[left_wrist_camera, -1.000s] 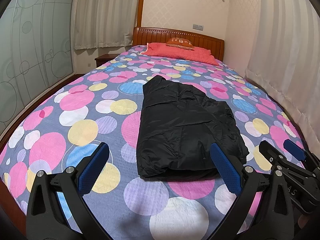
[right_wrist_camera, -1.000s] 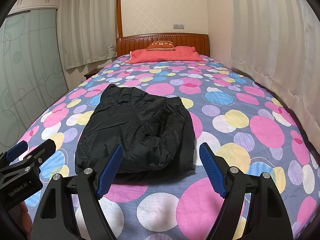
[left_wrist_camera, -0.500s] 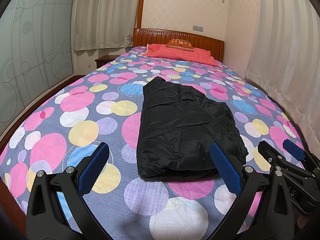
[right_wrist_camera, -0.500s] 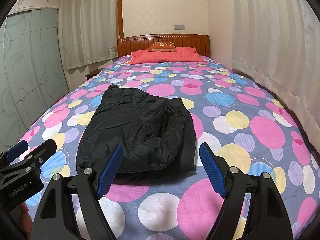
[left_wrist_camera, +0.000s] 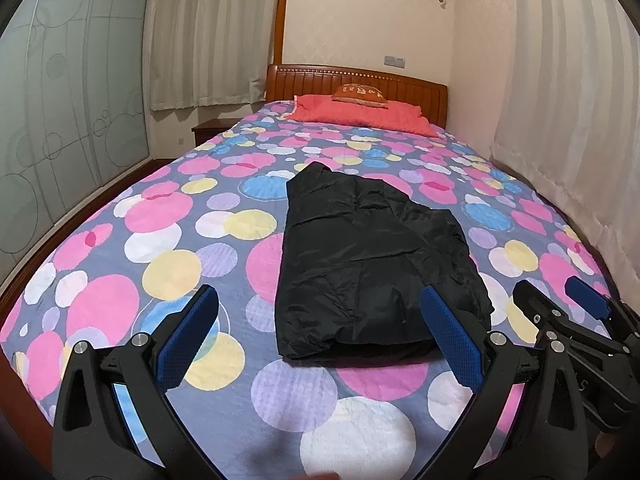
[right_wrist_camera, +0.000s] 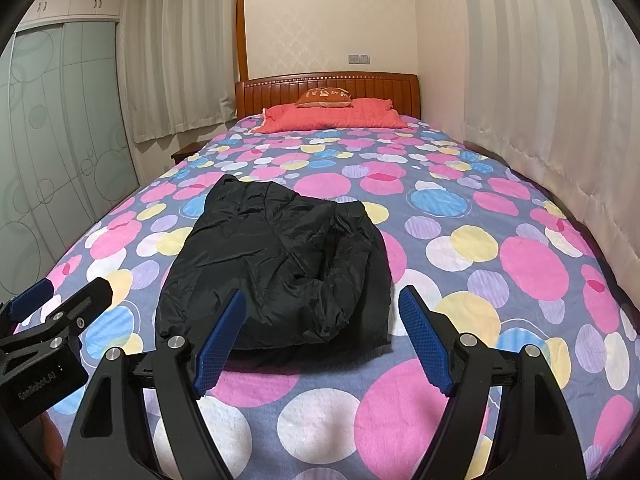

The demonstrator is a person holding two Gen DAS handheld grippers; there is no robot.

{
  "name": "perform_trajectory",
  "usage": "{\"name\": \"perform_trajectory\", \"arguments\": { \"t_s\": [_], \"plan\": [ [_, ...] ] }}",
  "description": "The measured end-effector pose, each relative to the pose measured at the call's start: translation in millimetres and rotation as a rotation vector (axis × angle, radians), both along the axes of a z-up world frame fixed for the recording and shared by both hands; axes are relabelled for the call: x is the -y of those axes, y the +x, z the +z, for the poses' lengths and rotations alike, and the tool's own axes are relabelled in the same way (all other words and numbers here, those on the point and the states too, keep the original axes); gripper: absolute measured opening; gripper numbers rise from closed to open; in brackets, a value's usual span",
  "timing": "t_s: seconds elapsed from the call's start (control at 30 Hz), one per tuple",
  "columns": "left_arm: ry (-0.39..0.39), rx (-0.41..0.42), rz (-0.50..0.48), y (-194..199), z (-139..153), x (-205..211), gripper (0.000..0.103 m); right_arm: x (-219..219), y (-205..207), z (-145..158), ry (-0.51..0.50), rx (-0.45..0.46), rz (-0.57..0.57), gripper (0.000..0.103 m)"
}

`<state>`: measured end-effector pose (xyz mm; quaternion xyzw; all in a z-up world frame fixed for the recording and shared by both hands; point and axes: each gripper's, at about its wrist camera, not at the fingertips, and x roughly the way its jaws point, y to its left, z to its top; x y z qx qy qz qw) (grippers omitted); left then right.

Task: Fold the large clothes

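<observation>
Both the left claw (left_wrist_camera: pixel 318 332) and right claw (right_wrist_camera: pixel 322 338) hang spread and empty; the folded jacket (right_wrist_camera: pixel 280 264) lies just ahead, probably needing only a final check.

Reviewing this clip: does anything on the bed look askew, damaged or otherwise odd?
Nothing is damaged or spilled. The black jacket lies folded on the bedspread, but loosely: its right side bunches in puffy wrinkles, and its far edge runs uneven. Both hand-held grippers, left and right, are open and clear of it.

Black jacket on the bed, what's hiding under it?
Only the dotted bedspread shows around the folded black puffy jacket. The spot underneath is covered, so anything there cannot be seen.
</observation>
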<state>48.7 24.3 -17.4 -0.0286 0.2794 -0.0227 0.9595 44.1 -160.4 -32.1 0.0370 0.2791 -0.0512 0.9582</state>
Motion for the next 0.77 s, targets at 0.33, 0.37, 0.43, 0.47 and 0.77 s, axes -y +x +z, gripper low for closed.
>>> {"name": "perform_trajectory", "arguments": {
  "t_s": [0.33,0.37,0.43,0.47,0.77],
  "plan": [
    [-0.031,-0.004,0.02,3.5,-4.7,-1.8,0.101,2.4,3.9,-5.8,0.005,-0.012,0.002,0.078],
    [-0.015,-0.021,0.022,5.7,-6.4,-0.5,0.101,2.9,5.0,-7.2,0.006,-0.015,0.002,0.078],
    [0.01,-0.03,-0.006,9.4,-9.7,3.4,0.101,3.9,7.4,-10.1,0.013,-0.02,0.003,0.078],
    [0.023,-0.024,-0.024,10.0,-10.8,6.1,0.101,4.7,9.0,-11.2,0.017,-0.022,0.003,0.078],
    [0.084,-0.067,0.058,48.6,-37.4,-14.7,0.101,50.7,24.0,-27.2,0.017,-0.049,-0.081,0.083]
  ]
}}
